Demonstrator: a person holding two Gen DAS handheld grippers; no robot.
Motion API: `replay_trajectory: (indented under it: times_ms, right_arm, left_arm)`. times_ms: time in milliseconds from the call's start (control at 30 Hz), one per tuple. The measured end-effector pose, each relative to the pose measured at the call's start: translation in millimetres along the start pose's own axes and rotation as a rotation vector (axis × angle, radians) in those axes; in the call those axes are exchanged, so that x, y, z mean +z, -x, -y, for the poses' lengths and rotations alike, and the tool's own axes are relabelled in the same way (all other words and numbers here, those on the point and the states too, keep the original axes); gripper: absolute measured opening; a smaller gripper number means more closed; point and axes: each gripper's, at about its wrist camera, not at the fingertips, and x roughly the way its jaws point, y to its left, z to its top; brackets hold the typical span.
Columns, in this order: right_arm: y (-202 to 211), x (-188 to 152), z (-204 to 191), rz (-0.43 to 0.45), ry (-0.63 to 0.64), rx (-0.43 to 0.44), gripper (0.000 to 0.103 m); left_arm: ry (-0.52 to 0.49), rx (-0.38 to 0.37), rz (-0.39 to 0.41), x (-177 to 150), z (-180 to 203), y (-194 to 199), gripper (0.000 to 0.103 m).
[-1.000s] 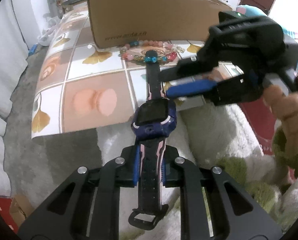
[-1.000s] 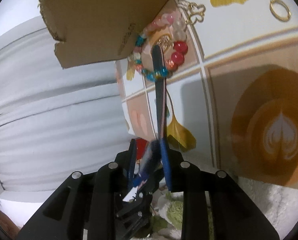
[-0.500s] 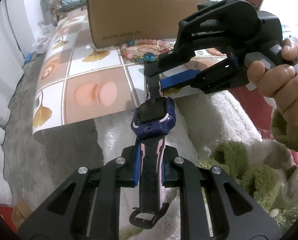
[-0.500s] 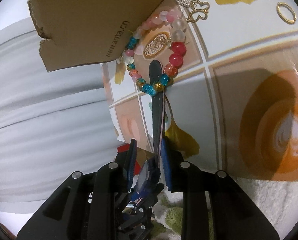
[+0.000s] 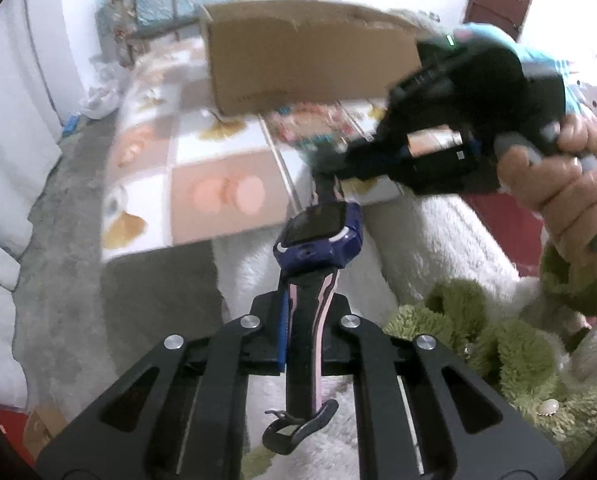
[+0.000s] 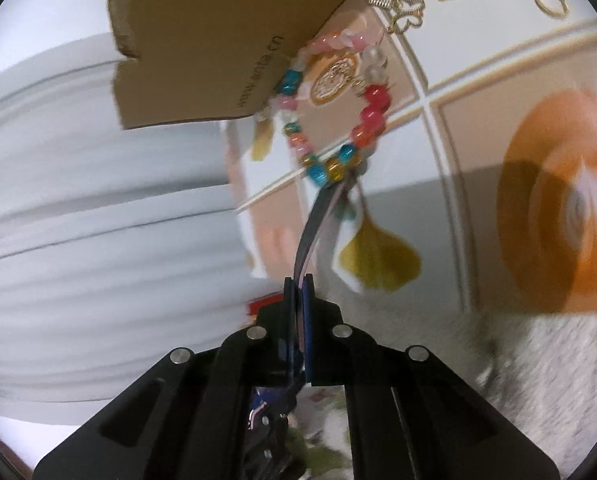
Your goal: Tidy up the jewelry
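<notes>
Landmark: the watch (image 5: 318, 236). Nearest, the left claw (image 5: 304, 334) is clamping the buckle-side strap (image 5: 308, 344) just behind the watch face, its jaws closing tighter on it; the buckle end is hanging below, toward the camera. The watch is hovering over a white fluffy blanket (image 5: 426, 236), with green plush (image 5: 494, 340) to its right. Just beyond the face, the right claw (image 6: 298, 292), held by a hand (image 5: 558, 184), is pinching the far strap (image 6: 318, 216) with its jaws fully shut on it. That strap's tip is reaching a beaded bracelet (image 6: 338, 120) on the patterned mat (image 5: 226, 184) past the watch. Further off are a butterfly charm (image 6: 404, 14) and ring (image 6: 548, 0), and a cardboard box (image 5: 310, 52) behind.

Likely step: straightening the watch or carrying it for placement. Judging: keep both grips firm and move the hands together, so the straps are not twisting. Lift the strap tip clear so it is not dragging the bracelet.
</notes>
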Motion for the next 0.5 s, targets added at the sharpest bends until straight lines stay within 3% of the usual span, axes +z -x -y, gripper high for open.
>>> replay_trajectory:
  times_ms: [200,333,500]
  right_arm:
    - [-3,-23,-6,-0.008,0.018,0.080,0.004]
    - [3,-41,-32,0.033,0.102,0.108,0.004]
    - [19,-36,-60,0.093,0.189,0.120,0.004]
  left_arm:
    - [0.026,0.038,0.054,7,-3,29,0.009]
    - [0.015,0.051,0.097,17,3,48,0.008]
    - [-0.023,0.065,0.143,35,10,60,0.008]
